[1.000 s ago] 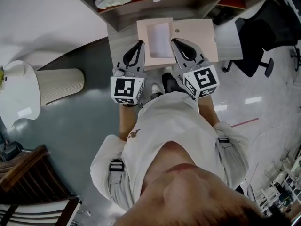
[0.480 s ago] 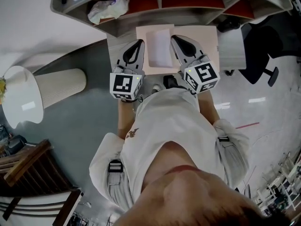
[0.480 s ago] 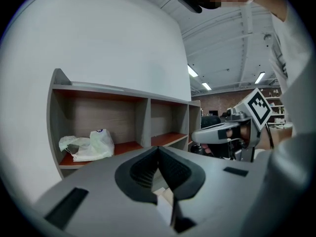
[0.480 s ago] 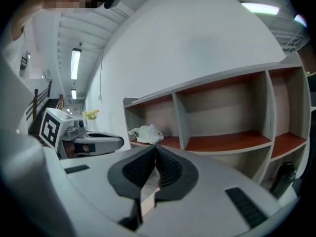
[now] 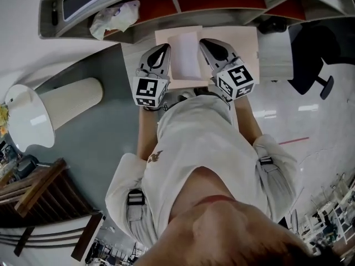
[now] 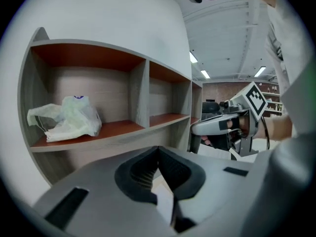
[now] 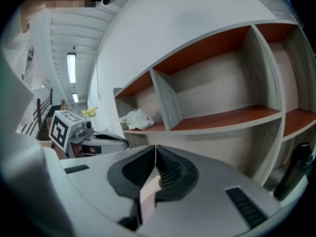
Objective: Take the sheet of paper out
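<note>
The sheet of paper (image 5: pixel 186 54) lies white and flat inside what looks like a pink envelope (image 5: pixel 238 43) on the bench (image 5: pixel 132 57), in front of the shelf unit (image 5: pixel 166 4). Its long axis runs straight away from the person toward the shelves, and the near short edge faces the body. It sits between the two tools: the left gripper (image 5: pixel 165 50) is just beside its left long edge and the right gripper (image 5: pixel 206 42) just beside its right one, neither clearly nearer. Both point along the sheet's length. Each gripper's own view shows its fingers clenched on a thin pale pink edge, so both seem to pinch the envelope's sides, not the sheet. I judge that one hand must let go and reach inward across a long edge while the other holds the envelope.
</note>
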The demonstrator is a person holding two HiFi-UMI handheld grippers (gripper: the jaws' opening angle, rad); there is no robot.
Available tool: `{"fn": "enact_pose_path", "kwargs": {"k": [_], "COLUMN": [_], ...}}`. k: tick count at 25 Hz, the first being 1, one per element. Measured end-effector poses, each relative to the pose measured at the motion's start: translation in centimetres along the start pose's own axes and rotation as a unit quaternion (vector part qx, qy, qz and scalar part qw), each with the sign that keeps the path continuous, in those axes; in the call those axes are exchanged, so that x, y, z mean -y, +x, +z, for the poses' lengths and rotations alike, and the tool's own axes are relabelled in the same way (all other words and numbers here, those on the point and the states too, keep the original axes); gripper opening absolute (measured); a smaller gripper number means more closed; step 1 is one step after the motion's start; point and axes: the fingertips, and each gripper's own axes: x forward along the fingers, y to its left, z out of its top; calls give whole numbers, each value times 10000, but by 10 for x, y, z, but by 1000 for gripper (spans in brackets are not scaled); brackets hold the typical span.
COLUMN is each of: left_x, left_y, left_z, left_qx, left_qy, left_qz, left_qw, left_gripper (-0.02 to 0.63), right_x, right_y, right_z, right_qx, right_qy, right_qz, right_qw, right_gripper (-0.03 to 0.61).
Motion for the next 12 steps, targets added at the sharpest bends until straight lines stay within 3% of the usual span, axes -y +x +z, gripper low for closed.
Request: {"fn": "enact_pose_path", "kwargs": {"k": [12], "left_x": [18], "left_y": [43], "left_z": [-78], "left_qx": [-857], "left_qy": [-154], "left_qz": [-290], "left_qw": [9958], "left_gripper": [20], "right_x": [41], "right_y": [22], "right_z": [-90], "right_qx": [-810], "right_qy": [257], "right_qz": [-5], "right_qw": [9964], "right_gripper": [23]}}
